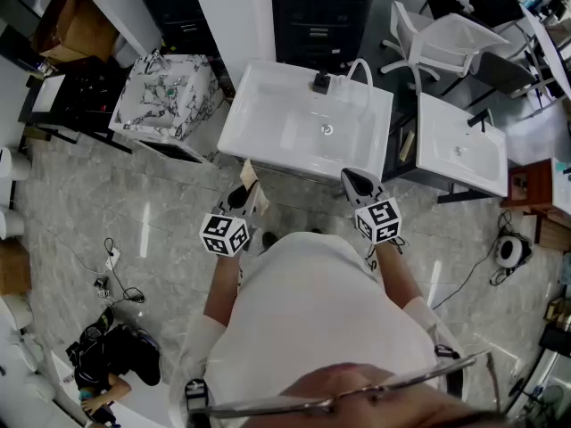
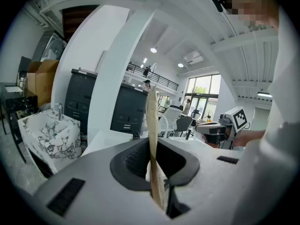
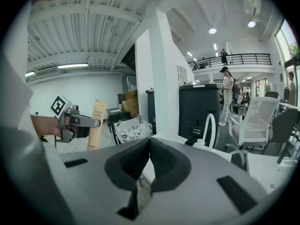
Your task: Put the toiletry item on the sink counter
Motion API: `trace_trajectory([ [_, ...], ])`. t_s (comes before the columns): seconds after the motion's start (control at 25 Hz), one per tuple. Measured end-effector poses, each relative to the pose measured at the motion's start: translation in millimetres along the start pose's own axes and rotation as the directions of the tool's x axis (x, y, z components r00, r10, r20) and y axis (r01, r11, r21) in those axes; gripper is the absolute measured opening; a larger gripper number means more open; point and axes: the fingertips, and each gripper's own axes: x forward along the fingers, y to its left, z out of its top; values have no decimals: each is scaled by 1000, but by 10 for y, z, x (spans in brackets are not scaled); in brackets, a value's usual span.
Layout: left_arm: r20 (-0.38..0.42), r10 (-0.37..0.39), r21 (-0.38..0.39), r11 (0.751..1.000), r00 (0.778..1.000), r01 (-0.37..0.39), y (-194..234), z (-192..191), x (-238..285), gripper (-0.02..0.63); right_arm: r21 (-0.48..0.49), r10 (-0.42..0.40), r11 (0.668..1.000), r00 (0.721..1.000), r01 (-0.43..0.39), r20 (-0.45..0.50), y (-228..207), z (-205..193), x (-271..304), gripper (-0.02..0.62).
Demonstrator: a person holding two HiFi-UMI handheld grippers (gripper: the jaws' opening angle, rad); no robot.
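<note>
Sink counter (image 1: 250, 125), white, on grey stone floor (image 1: 134, 212) beside marbled cabinet (image 1: 165, 96)

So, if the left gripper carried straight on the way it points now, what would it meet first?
Probably the white sink counter: the left gripper, jaws shut on a flat tan packet, aims slightly down at its near edge. Depth is hard to judge.

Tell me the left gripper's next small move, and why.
Probably ease the left gripper forward over the sink counter. It is shut on a thin tan packet, and the counter lies just ahead of it, with bare white surface beside the basin. The right gripper is shut and empty.
</note>
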Motion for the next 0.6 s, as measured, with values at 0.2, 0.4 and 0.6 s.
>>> trace_trajectory([
  [0.2,-1,-5,-1,1000,1000,5,19,-13,2,31,-2,-3,1000,1000,3,2,19,23,18,6],
  [0.4,-2,-13,0,1000,1000,13,41,-10,-20,31,5,-9,1000,1000,9,3,54,28,23,6],
  [0.6,3,-21,3,1000,1000,21,100,-10,-103,31,35,-34,999,999,34,7,101,18,49,6],
])
